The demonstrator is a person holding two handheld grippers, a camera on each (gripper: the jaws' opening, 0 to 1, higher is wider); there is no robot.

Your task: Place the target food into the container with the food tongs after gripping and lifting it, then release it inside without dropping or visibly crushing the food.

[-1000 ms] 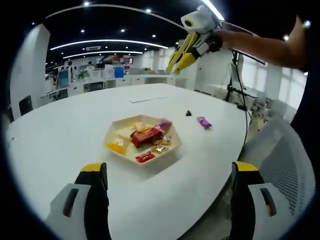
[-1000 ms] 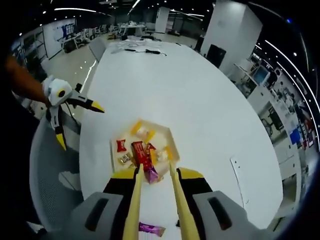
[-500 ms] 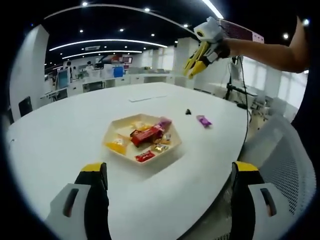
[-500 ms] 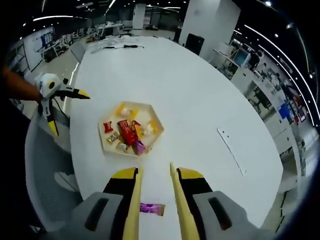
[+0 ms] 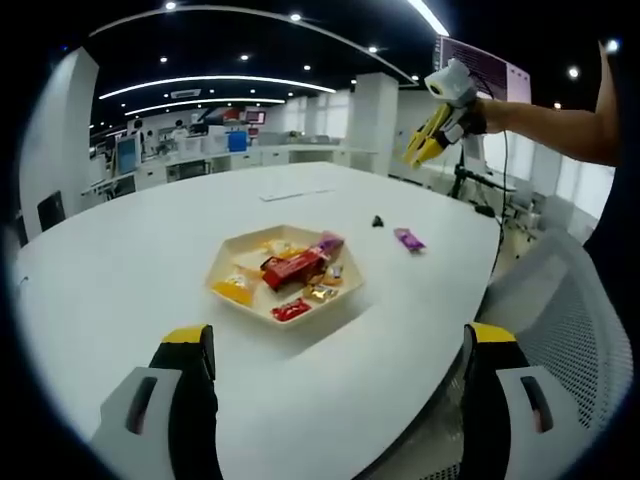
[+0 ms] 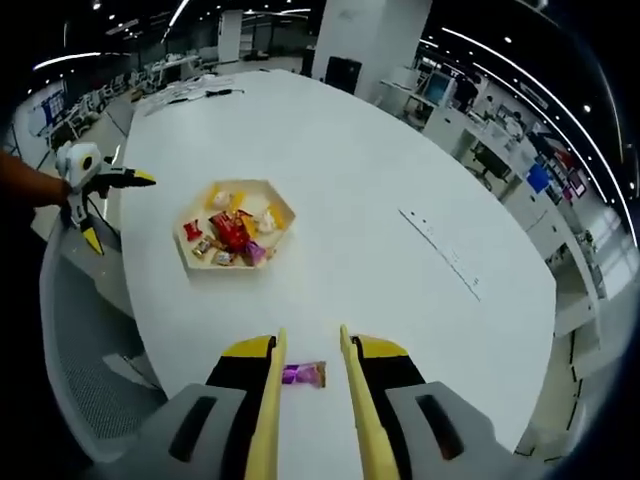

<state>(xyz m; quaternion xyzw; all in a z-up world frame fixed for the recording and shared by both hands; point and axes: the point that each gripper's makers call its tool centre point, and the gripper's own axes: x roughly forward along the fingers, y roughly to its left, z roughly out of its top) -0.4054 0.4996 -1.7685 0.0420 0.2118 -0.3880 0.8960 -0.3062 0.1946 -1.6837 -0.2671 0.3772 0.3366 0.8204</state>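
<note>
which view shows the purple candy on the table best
The right gripper view: the purple candy lies close on the table, between the yellow tongs of that hand-held gripper. The left gripper view shows it small, beyond the tray.

Table: a large white oval top [image 5: 120,270] [image 6: 350,200] — smooth and matte, carrying everything listed here.
Tray: a pale hexagonal tray [image 5: 232,258] [image 6: 196,251] lies flat on the table, holding an assortment of wrapped snacks.
Purple wrapper: a small purple packet [image 5: 408,240] [image 6: 303,374] lies on the bare top, well apart from the tray.
Dark bit: a small black object [image 5: 377,222] sits near the purple packet — too small to identify.
Far end: flat white strips [image 5: 295,195] [image 6: 440,253] lie on the top.
</note>
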